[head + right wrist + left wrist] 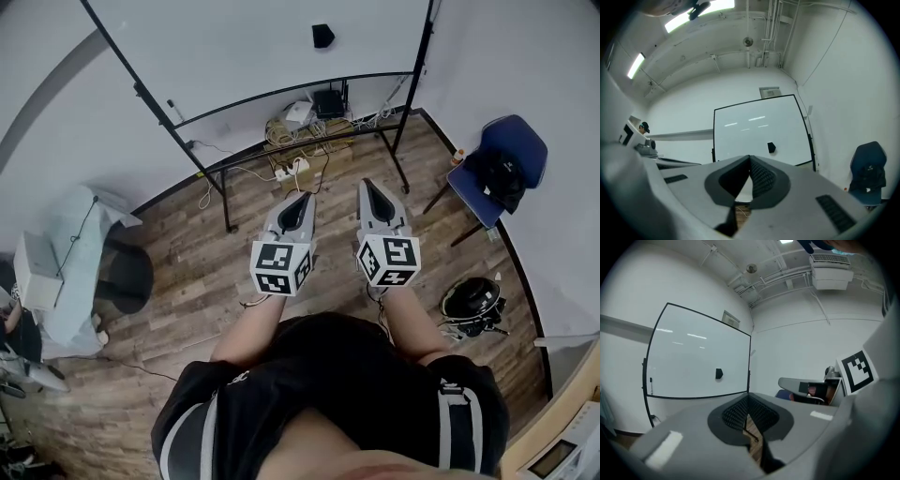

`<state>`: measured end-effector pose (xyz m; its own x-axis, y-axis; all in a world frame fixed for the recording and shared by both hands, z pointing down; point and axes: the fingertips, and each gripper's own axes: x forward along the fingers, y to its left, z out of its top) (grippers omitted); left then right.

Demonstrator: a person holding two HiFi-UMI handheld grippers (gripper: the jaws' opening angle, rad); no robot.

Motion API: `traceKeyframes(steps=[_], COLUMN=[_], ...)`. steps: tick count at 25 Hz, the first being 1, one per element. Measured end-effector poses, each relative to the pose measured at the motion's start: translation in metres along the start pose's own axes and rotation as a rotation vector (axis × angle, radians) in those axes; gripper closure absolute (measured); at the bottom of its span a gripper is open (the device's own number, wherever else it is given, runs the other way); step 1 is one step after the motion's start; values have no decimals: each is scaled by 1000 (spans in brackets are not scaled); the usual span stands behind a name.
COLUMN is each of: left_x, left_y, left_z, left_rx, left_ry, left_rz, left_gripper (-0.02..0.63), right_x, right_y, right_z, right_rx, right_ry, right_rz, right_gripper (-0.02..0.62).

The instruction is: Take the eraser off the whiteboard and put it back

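Wood-floor room, white walls; whiteboard (pixel 234 56) on its stand at the far side. Eraser (pixel 322 36) sits on the board face, right of centre and low, well apart from both tools. Left gripper (pixel 304 197) and right gripper (pixel 367 186): both clenched on nothing, side by side, aimed level at the board. Step in hand looks like the approach, pick not yet made. Next move: close the gap, spread 1 pair of jaws, line them across the eraser's narrow sides. Eraser lies flat on the board, back facing the room; long axis looks roughly up-down, but too small to be sure.
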<state>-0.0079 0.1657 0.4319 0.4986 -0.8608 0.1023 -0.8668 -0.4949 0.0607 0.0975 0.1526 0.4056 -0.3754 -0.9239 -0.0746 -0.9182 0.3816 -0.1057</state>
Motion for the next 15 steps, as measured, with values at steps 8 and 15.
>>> traceKeyframes(steps=[8,15], left_x=[-2,12], left_y=[-8,-7], left_z=[-16,-19], left_rx=[-50,-45], left_ry=[8,-8], left_rz=[48,41], left_gripper=[597,597], right_x=[-2,4], right_y=[-4,-15], right_z=[-8,-18], right_rx=[-25,-27], right_ry=[39,50], right_rz=[65,61], right_gripper=[589,589])
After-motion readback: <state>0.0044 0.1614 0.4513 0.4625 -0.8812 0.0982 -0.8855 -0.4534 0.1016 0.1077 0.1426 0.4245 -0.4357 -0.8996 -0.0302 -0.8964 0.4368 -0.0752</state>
